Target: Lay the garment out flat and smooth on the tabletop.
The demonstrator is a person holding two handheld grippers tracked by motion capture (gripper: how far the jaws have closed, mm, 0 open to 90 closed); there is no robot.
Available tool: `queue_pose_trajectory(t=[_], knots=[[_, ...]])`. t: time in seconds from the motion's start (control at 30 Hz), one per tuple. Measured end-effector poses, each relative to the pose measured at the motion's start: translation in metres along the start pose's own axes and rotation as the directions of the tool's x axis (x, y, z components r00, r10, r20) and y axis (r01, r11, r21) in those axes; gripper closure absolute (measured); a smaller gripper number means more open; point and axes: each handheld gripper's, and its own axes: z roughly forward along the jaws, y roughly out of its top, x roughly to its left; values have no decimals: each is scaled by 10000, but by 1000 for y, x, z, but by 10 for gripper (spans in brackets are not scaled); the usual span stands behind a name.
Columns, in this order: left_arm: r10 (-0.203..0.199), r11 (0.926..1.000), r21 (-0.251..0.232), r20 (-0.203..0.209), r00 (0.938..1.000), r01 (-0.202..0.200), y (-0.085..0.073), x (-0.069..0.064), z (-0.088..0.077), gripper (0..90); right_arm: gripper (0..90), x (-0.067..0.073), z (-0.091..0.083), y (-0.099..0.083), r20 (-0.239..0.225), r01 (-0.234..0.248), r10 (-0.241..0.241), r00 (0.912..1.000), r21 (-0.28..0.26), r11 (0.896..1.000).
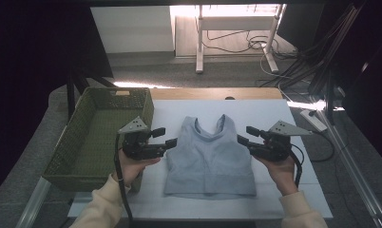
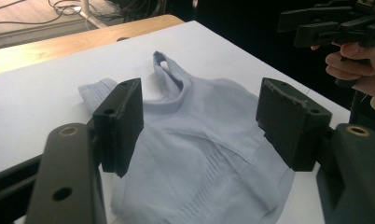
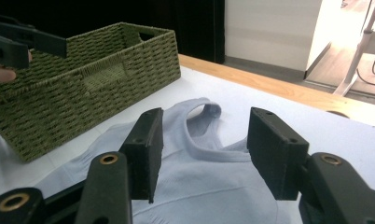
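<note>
White tabletop (image 1: 284,118) carries a pale blue sleeveless knit top (image 1: 209,154), lying flat at its middle. Left gripper (image 1: 166,137) waits just beside the top's left edge, jaws apart and holding nothing. Right gripper (image 1: 245,134) is at the opposite edge, also parted and empty. Green woven basket (image 1: 84,137) stands at the left.

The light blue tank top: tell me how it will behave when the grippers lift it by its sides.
The tank top lies flat with soft folds at its straps, so it will probably droop between two grip points. It looks thin and light. The ribbed knit seems unlikely to slip from the left gripper or right gripper.
</note>
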Motion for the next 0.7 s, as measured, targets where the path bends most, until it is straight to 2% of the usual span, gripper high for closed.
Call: queue_pose_trajectory(t=[0.33, 0.53, 0.7], knots=[[132, 9997, 184, -229, 9997, -128, -2, 1, -3, 280, 451, 4, 9, -8, -123, 173, -167, 9998, 536, 9984], [214, 9993, 327, -194, 9996, -207, -4, 1, -4, 265, 445, 7, 12, -12, -250, 148, -129, 9996, 754, 9970], [159, 9993, 338, -238, 9996, -151, -7, 3, -6, 264, 438, 8, 10, -20, -17, -84, 87, 10000, 1112, 9938]])
